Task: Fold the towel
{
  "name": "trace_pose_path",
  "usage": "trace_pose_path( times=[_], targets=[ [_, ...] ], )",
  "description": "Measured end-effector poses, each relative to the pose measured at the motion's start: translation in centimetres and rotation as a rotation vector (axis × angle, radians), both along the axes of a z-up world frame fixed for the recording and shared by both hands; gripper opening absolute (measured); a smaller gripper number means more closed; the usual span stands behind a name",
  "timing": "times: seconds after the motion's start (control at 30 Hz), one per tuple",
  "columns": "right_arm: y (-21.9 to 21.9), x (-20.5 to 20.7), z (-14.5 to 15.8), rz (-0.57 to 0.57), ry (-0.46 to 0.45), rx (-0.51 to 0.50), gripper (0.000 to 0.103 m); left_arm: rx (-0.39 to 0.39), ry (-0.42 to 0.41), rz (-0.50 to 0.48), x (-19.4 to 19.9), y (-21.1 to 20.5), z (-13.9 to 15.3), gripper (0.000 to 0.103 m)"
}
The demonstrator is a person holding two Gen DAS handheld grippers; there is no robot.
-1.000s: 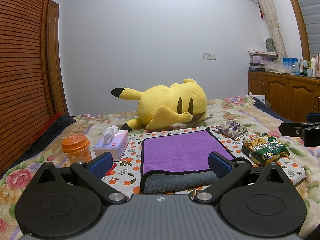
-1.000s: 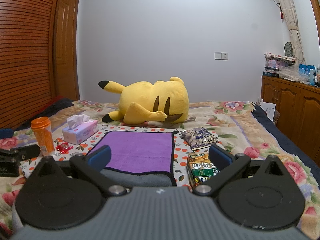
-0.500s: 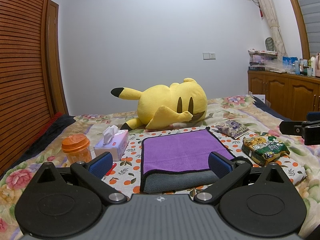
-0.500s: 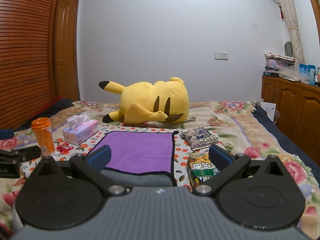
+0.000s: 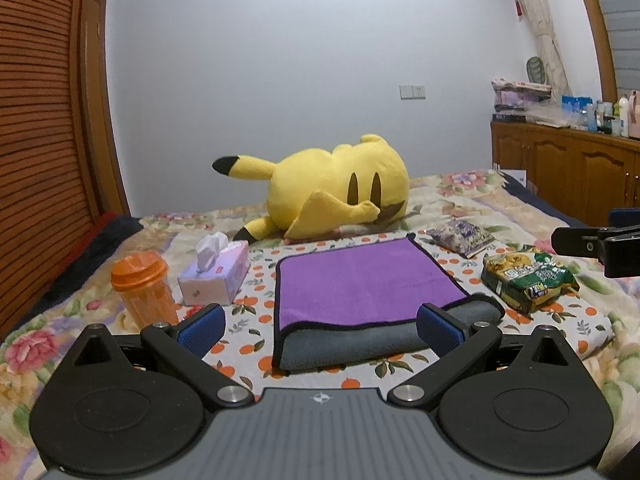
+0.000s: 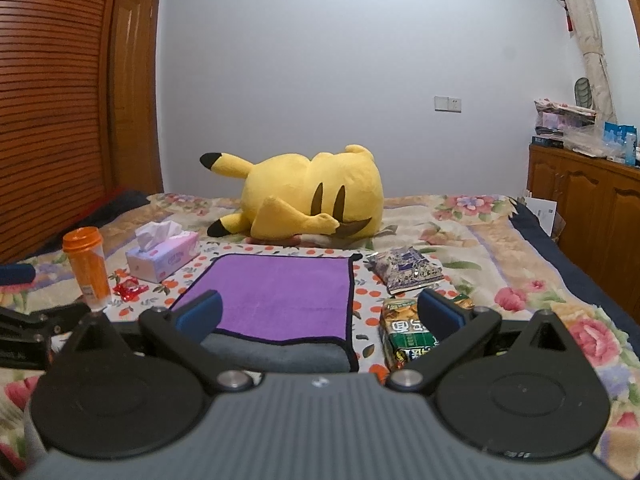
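A purple towel (image 5: 360,284) with a grey underside lies folded on the orange-print cloth on the bed, its grey fold edge facing me. It also shows in the right wrist view (image 6: 280,300). My left gripper (image 5: 320,330) is open and empty, hovering just in front of the towel's near edge. My right gripper (image 6: 320,316) is open and empty, also just in front of the towel, above its right half. The right gripper shows at the right edge of the left wrist view (image 5: 600,240).
A yellow plush toy (image 5: 332,196) lies behind the towel. An orange bottle (image 5: 144,288) and tissue box (image 5: 216,272) stand left of it. Two snack packets (image 5: 528,280) (image 5: 464,236) lie to its right. A wooden cabinet (image 5: 568,164) stands far right.
Both grippers stay open and almost still; the views shift only slightly. The towel has not moved.
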State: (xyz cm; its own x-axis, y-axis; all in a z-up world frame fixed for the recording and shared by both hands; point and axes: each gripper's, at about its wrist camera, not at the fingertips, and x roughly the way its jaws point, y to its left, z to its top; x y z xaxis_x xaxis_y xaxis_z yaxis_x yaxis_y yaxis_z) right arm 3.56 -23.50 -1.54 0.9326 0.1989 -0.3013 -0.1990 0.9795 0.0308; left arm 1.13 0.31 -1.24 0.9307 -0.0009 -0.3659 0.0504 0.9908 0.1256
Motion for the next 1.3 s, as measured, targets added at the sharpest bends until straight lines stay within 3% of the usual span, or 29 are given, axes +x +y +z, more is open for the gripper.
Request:
trace_pose_path(
  times=[1.3],
  targets=[
    [1.4,6.1,-1.8,0.03,0.1,-0.085,0.103,0.026,0.137,0.013,6.9,0.2,-2.7,0.103]
  ],
)
